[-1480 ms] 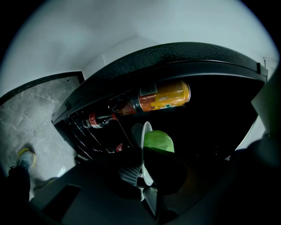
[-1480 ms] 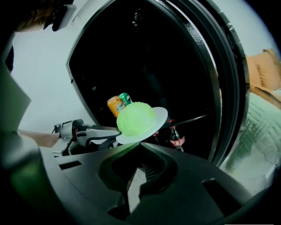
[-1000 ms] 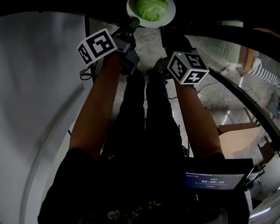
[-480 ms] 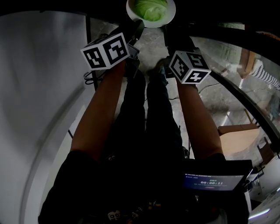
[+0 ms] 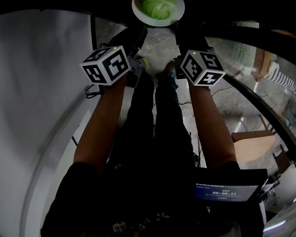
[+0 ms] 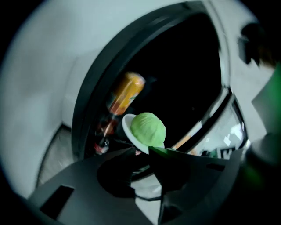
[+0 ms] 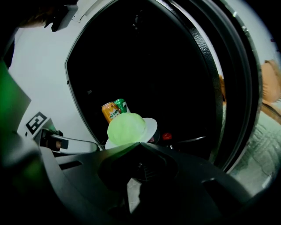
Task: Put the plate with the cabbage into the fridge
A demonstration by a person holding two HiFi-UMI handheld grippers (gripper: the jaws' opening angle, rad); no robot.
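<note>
Head view is where the change is read: the plate [image 5: 159, 22] with the cabbage [image 5: 158, 7] has been carried further toward 12 o'clock and is now cut by the frame edge. Its rim is clamped by both the left gripper [image 6: 147, 151] and the right gripper [image 7: 137, 145]. Insertion is judged to be under way. The shelf inside the dark fridge [image 7: 145, 66] cannot be made out.

Up at the top edge, a white plate [image 5: 157, 23] carries a pale green cabbage [image 5: 158, 7]. The left gripper [image 5: 137, 37] and the right gripper [image 5: 186, 36] both reach to its near rim. A small screen [image 5: 226, 190] glows at lower right.
</note>
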